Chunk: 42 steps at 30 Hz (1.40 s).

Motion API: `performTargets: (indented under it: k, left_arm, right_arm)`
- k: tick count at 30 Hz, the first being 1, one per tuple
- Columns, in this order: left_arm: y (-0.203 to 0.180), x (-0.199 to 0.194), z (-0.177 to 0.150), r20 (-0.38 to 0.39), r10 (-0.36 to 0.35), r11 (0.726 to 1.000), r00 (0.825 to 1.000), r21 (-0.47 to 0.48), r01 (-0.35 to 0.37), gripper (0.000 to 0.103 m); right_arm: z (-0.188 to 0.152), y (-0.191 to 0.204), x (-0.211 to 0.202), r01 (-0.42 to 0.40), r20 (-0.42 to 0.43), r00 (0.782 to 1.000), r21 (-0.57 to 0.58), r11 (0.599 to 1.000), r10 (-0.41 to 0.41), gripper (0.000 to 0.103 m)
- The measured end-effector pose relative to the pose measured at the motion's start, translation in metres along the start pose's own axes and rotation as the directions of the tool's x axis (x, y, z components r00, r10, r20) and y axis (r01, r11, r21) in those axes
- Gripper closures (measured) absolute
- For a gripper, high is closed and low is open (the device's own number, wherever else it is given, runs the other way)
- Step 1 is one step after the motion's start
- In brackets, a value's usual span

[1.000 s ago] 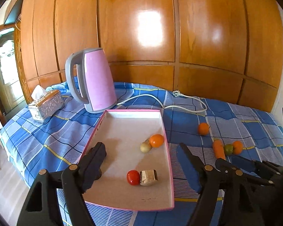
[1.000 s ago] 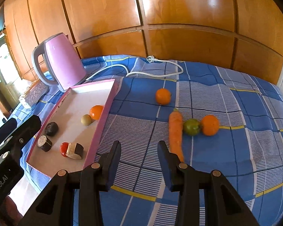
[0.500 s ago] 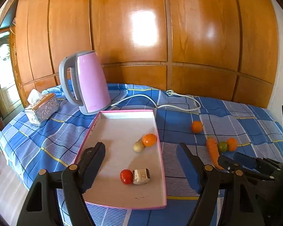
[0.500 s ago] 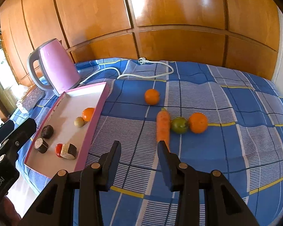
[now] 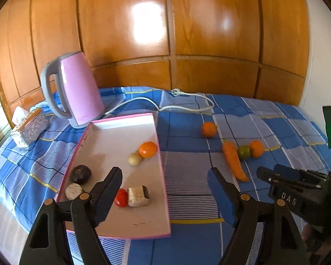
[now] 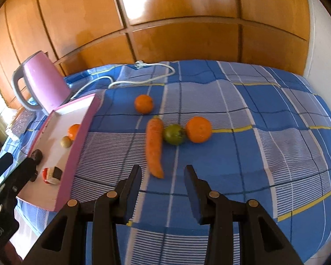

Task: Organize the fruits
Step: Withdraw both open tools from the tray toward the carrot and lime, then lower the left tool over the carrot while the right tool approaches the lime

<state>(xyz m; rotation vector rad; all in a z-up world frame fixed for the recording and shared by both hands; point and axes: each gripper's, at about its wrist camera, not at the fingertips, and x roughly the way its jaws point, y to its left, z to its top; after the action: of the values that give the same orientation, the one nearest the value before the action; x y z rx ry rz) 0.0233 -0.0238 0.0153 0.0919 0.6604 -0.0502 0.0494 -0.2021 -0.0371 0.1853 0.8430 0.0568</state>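
Wood-panelled wall [image 5: 209,33] is backing a blue checked cloth [image 6: 242,154], where I am seeing a pink kettle [image 5: 77,90] standing behind the pink-rimmed tray [image 5: 163,176]. My left gripper [image 5: 165,183] is hanging wide apart over the tray's right rim, and my right gripper [image 6: 163,177] is gaping empty just short of the carrot [image 6: 154,145]. The lime [image 6: 174,134] is touching the carrot, an orange [image 6: 198,129] is sitting beside it, and another orange [image 6: 143,103] is lying apart behind.

A home — likely a bedroom: a bed [image 6: 264,114] under a blue checked sheet against wood panelling [image 5: 187,33], with a pink kettle [image 5: 77,88] and tissue box [image 5: 29,127] on it.
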Motion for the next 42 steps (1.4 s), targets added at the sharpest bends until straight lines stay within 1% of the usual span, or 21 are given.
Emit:
performTargets:
  k: [6,14,21,30,37,38,40,42]
  left_arm:
    - [-0.008,0.016,-0.005,-0.052,-0.026,1.0,0.998,0.009,0.027,0.023]
    - [-0.02,0.035,-0.005,-0.107,-0.083,0.996,0.991,0.009,0.084,0.023]
    - [-0.027,0.049,-0.003,-0.137,-0.117,0.993,0.984,0.0,0.118,0.023]
    - [-0.034,0.064,-0.006,-0.174,-0.132,0.991,0.976,-0.006,0.133,0.023]
    - [-0.039,0.067,-0.005,-0.168,-0.126,0.991,0.978,0.013,0.13,0.024]
    - [-0.04,0.067,-0.004,-0.166,-0.126,0.991,0.978,0.015,0.131,0.024]
    - [-0.042,0.069,-0.003,-0.17,-0.137,0.99,0.976,0.018,0.142,0.033]
    - [-0.045,0.073,-0.002,-0.181,-0.147,0.988,0.972,0.022,0.154,0.039]
  right_arm:
    - [-0.003,-0.013,0.009,0.021,-0.026,0.999,0.02,1.0,-0.021,0.063]
    - [-0.004,-0.027,0.02,0.045,-0.055,0.998,0.038,0.998,-0.043,0.063]
    - [-0.006,-0.038,0.028,0.066,-0.076,0.995,0.052,0.996,-0.062,0.063]
    - [-0.007,-0.046,0.037,0.074,-0.105,0.992,0.058,0.996,-0.068,0.063]
    - [-0.007,-0.045,0.037,0.082,-0.097,0.992,0.042,0.996,-0.078,0.063]
    - [-0.007,-0.045,0.038,0.082,-0.097,0.992,0.041,0.996,-0.077,0.063]
    - [-0.007,-0.045,0.038,0.081,-0.099,0.992,0.041,0.996,-0.077,0.063]
    - [-0.007,-0.046,0.039,0.083,-0.098,0.992,0.04,0.996,-0.079,0.063]
